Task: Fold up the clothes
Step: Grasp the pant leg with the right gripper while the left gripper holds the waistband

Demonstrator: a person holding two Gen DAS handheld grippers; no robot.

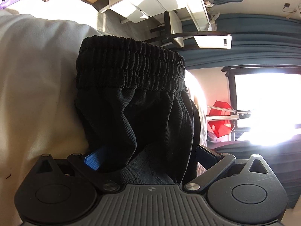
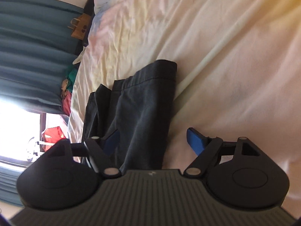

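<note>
Cream, wrinkled bedsheet [image 2: 216, 37] fills the right wrist view, with the black ribbed-waistband shorts [image 2: 139, 103] lying on it, lower edge cut off. Right gripper [image 2: 153, 141] jaws stand apart, cloth between them unpressed. Bunched shorts [image 1: 135, 98] hide the left gripper [image 1: 148, 156] fingertips, apparently clamped on the fabric.

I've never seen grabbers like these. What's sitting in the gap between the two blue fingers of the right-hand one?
In the right wrist view, the right gripper stands open, with a fold of the black shorts lying between its blue fingers, on the cream bedsheet.
</note>
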